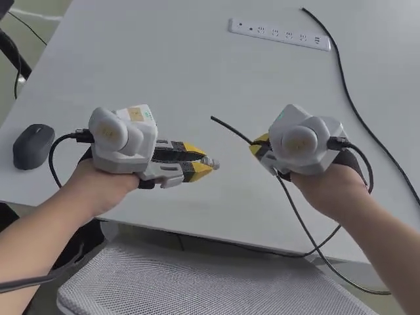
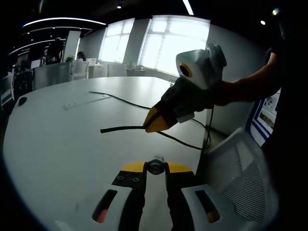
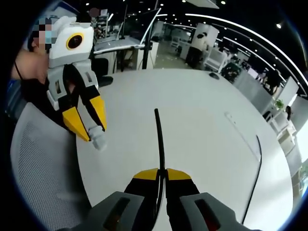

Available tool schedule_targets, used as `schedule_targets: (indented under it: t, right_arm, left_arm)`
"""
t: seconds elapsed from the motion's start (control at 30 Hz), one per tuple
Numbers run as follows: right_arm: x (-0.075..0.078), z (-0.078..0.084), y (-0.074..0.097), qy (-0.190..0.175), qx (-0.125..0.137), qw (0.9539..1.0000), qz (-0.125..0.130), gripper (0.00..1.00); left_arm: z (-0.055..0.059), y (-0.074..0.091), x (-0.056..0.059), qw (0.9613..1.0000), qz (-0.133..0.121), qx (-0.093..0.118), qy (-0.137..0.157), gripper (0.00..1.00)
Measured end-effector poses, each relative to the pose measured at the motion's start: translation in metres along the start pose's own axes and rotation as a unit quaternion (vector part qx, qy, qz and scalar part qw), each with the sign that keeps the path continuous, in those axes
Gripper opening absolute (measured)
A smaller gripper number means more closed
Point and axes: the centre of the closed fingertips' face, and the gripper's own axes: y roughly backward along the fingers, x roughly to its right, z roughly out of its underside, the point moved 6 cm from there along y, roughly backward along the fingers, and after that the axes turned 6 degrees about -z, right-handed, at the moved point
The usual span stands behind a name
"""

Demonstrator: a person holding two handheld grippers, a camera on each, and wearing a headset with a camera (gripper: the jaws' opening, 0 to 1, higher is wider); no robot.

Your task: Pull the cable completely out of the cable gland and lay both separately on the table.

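Note:
A small grey cable gland (image 1: 213,162) sits pinched at the tips of my left gripper (image 1: 205,161), which is shut on it above the table's near edge. In the left gripper view the gland (image 2: 155,165) shows between the yellow tips. My right gripper (image 1: 258,148) is shut on a thin black cable (image 1: 230,129), whose free end points up and left. Cable and gland are apart, with a gap between them. In the right gripper view the cable (image 3: 159,139) runs straight out from the jaws, and the left gripper (image 3: 91,126) holds the gland (image 3: 98,138) at the left.
The white table (image 1: 164,72) carries a power strip (image 1: 279,34) at the back, with a black cord (image 1: 354,105) running down the right side. A dark mouse (image 1: 33,146) lies at the left edge. A mesh chair (image 1: 197,282) stands below the near edge.

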Motion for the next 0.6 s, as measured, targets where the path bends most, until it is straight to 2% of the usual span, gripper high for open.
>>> schedule_targets:
  t: [0.33,0.6]
  right_arm:
    - [0.006,-0.041,-0.039,0.015,0.002,0.9999,-0.003,0.00]
    - [0.009,-0.073,-0.072,0.034,-0.001,0.9994,-0.003,0.00]
  left_arm:
    - [0.031,0.009,-0.017,0.9999,0.003,-0.009,0.012,0.16]
    - [0.051,0.010,-0.028,0.9996,0.006,-0.009,0.028,0.16]
